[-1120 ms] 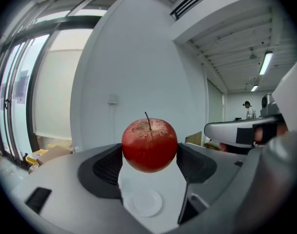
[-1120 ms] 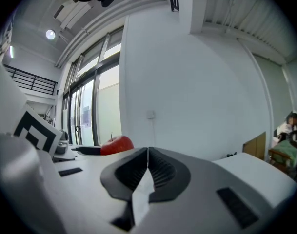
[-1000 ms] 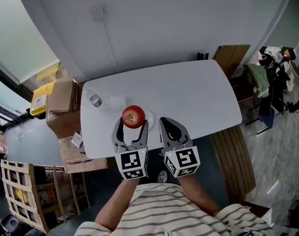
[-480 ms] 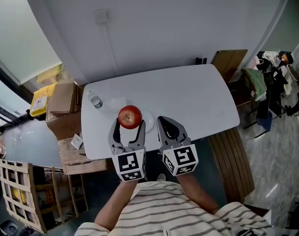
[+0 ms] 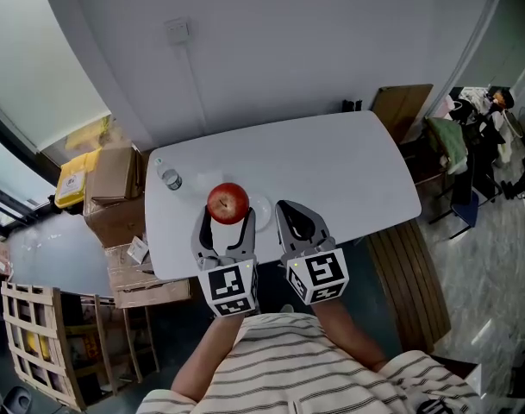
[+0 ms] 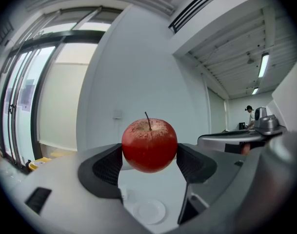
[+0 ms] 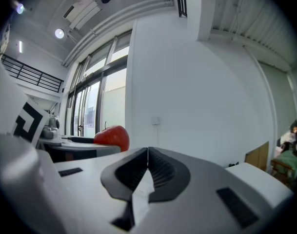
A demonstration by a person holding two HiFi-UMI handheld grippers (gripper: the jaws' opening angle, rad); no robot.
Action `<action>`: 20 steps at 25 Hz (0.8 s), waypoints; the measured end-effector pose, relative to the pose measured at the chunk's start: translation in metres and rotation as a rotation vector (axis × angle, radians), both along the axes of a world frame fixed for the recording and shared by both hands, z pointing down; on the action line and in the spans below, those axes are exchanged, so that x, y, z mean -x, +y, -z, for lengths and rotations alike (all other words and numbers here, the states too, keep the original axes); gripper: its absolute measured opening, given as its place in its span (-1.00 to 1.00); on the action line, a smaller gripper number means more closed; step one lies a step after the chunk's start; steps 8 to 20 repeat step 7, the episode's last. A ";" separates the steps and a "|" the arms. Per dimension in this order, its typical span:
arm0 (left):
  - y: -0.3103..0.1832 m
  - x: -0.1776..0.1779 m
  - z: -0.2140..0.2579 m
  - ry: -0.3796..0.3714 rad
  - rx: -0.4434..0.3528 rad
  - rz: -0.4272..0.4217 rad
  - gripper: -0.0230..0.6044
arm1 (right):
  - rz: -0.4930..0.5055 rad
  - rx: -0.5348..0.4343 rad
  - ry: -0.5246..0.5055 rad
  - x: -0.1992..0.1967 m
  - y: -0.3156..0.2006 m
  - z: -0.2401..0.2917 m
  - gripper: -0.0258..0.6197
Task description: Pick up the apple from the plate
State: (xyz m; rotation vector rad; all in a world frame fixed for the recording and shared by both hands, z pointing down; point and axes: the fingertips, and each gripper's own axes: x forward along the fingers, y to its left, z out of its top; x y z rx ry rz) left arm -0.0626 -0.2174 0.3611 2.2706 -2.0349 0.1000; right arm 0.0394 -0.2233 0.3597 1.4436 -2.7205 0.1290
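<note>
The person's striped shirt (image 5: 288, 369) fills the nearest part of the head view, with both arms reaching out toward the plate (image 6: 149, 211). The left gripper (image 5: 228, 221) hangs directly over the plate. Its jaws are clamped on the apple (image 6: 149, 146), one ribbed pad pressing each flank near the widest part, with the stem pointing up. The apple is in the air, clear of the plate, which lies bare beneath it on the white table (image 5: 331, 171). By that measure the pick looks essentially done.

The right gripper (image 5: 295, 221) is held just to the right of the plate at about the same height. Its jaws are pressed fully together with nothing between them, so it plays no part in the hold.

A small clear bottle (image 5: 167, 178) stands beyond the plate and to its left, and the wall rises farther back.

The main risk is the grip itself. A round, smooth fruit is held on only two small patches, so a tilt or jerk of the left gripper could let it roll out between the pads. If the squeeze eased, the apple would drop onto the plate. The plate sits close to the table's near edge, so the apple might bounce off onto the floor. Squeezing harder could bruise the skin. The right gripper is also near enough to knock the left one.
</note>
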 end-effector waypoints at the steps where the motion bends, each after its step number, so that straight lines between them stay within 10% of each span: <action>1: 0.001 0.000 0.001 0.000 -0.002 -0.001 0.21 | 0.000 -0.001 0.000 0.000 0.001 0.000 -0.88; 20: 0.004 -0.004 0.003 -0.005 -0.016 -0.002 0.21 | -0.008 -0.024 0.003 -0.003 0.003 0.003 -0.88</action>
